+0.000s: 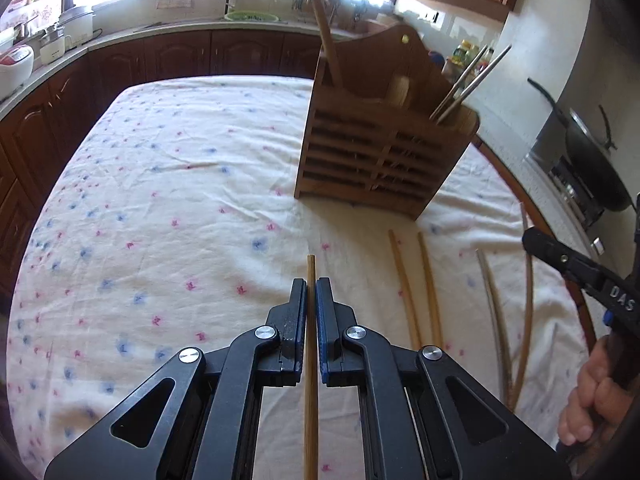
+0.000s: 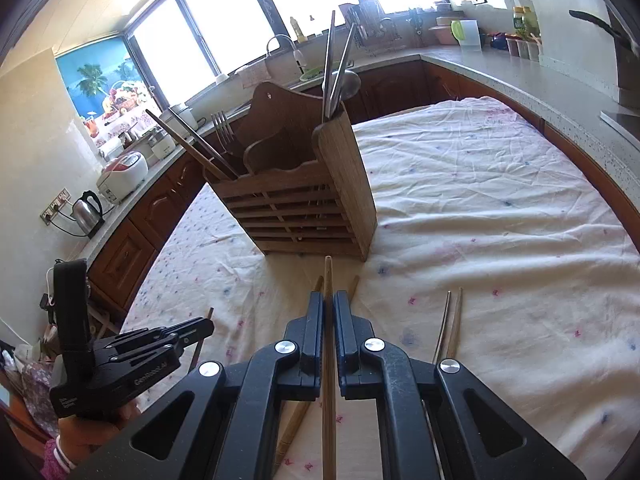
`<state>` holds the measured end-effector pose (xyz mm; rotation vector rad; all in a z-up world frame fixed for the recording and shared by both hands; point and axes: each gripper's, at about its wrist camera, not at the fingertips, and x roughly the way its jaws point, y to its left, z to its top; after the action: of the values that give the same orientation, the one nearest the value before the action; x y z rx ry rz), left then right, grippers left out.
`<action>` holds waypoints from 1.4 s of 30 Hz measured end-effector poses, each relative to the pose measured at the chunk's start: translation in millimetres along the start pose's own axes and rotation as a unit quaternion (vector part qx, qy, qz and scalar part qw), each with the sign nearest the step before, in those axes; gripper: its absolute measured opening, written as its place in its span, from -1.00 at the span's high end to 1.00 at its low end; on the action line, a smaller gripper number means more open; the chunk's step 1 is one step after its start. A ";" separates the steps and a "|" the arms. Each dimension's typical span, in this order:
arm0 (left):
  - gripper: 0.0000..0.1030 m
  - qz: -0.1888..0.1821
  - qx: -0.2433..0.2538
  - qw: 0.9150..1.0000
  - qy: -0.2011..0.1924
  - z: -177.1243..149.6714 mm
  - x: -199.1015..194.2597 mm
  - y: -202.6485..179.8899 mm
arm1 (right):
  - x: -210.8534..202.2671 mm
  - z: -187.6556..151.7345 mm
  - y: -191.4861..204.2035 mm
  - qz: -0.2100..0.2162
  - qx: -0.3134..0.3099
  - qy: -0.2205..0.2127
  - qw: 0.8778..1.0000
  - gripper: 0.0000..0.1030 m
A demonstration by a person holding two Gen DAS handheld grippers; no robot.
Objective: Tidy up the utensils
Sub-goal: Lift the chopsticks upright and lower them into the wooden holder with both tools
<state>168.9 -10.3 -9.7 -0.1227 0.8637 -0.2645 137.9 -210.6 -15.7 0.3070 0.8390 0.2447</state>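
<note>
A wooden utensil holder (image 1: pixel 376 148) stands on the floral tablecloth (image 1: pixel 168 184); it also shows in the right wrist view (image 2: pixel 304 200), holding metal chopsticks (image 2: pixel 336 68), a fork (image 2: pixel 222 124) and dark chopsticks. My left gripper (image 1: pixel 311 292) is shut on a wooden chopstick (image 1: pixel 310 400) above the cloth. My right gripper (image 2: pixel 328 308) is shut on another wooden chopstick (image 2: pixel 329 420), pointing at the holder's base. Two wooden chopsticks (image 1: pixel 416 288) lie on the cloth, and another pair (image 2: pixel 450 328) lies to the right.
The kitchen counter (image 2: pixel 520 72) runs around the table with a sink, rice cooker (image 2: pixel 122 172) and kettle (image 2: pixel 87 212). A wok (image 1: pixel 592 152) sits at the right. The left gripper (image 2: pixel 120 356) shows at the lower left of the right wrist view.
</note>
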 end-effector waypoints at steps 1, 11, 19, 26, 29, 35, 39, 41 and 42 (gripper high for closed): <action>0.92 -0.007 -0.001 1.000 -0.012 3.2 -11.3 0.2 | -4.1 2.5 2.5 0.003 -0.002 -0.005 1.000 0.89; 0.92 -0.048 0.009 0.993 -0.105 31.9 -95.7 -9.1 | -52.7 30.5 29.3 0.028 -0.031 -0.070 0.997 0.89; 0.92 -0.046 0.020 0.988 -0.145 53.2 -115.8 -14.2 | -80.5 56.0 37.3 0.032 -0.046 -0.116 0.992 0.89; 0.92 -0.039 0.023 0.985 -0.167 74.3 -119.5 -19.0 | -84.5 76.9 35.0 0.030 -0.049 -0.139 0.989 0.89; 0.92 -0.036 0.023 0.982 -0.183 87.6 -123.4 -19.7 | -84.2 86.6 33.5 0.029 -0.048 -0.148 0.987 0.89; 0.92 -0.029 0.019 0.972 -0.234 127.3 -137.9 -21.0 | -88.0 116.3 34.3 0.024 -0.046 -0.187 0.981 0.89; 0.92 -0.020 0.009 0.964 -0.266 158.4 -140.3 -21.1 | -89.8 142.2 36.0 0.020 -0.042 -0.222 0.974 0.89; 0.92 -0.015 0.004 0.961 -0.277 170.2 -135.9 -20.0 | -87.5 153.2 35.5 0.009 -0.040 -0.238 0.970 0.90; 0.92 -0.012 0.003 0.959 -0.282 175.4 -132.6 -20.2 | -84.6 158.3 34.3 0.006 -0.037 -0.242 0.969 0.90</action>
<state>217.0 7.2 205.1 -0.1924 0.2929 -0.2371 200.4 -233.5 154.5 0.2849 0.3438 0.1996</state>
